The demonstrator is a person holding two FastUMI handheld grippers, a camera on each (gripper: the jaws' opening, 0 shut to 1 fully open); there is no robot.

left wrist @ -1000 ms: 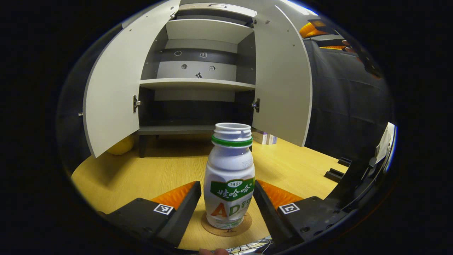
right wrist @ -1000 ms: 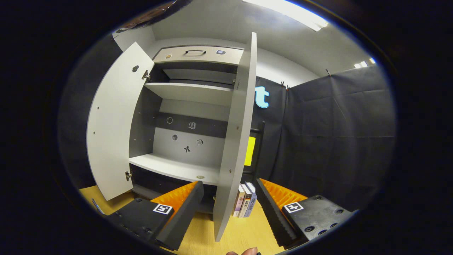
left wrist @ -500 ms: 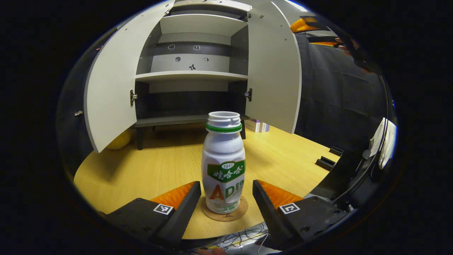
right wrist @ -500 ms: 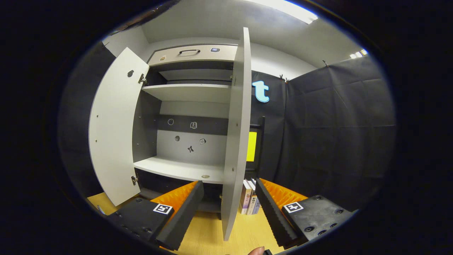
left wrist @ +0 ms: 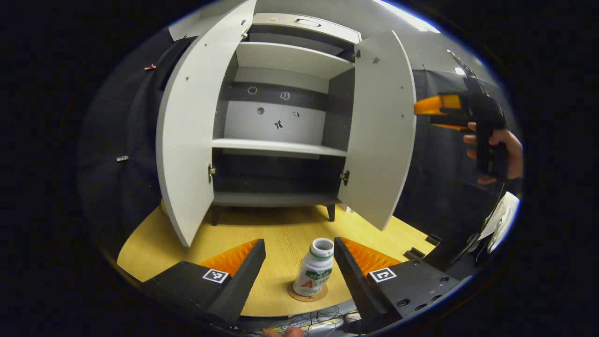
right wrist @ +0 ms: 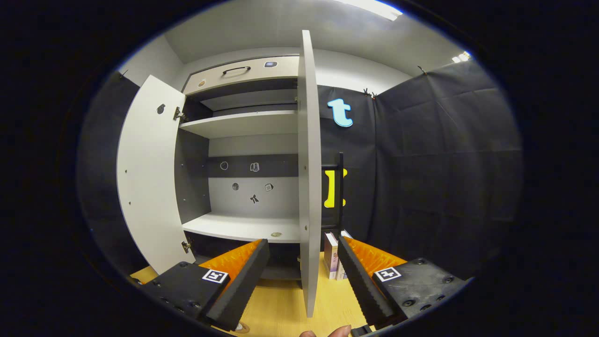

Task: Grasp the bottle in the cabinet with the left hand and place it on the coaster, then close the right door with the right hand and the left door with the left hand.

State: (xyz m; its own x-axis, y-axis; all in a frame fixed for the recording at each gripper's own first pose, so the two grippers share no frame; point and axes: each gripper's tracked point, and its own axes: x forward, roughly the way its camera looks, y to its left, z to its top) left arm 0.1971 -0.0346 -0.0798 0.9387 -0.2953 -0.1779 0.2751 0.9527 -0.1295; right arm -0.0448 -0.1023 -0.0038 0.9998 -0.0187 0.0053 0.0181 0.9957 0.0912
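Retreating left claw, open | bottle on coaster | right claw open, nearer right door

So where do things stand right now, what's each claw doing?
Left gripper open, above bottle. Bottle upright on coaster, released. Right gripper open, straddling right door edge, not clamped. Both doors open; nothing blocking.

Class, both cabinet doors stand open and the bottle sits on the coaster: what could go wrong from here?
1. The right tool straddles the edge of the right door; pushing askew may make it slip off.
2. The bottle stands uncapped on the coaster near the table's front edge; the left tool, moving toward the left door, could topple it.
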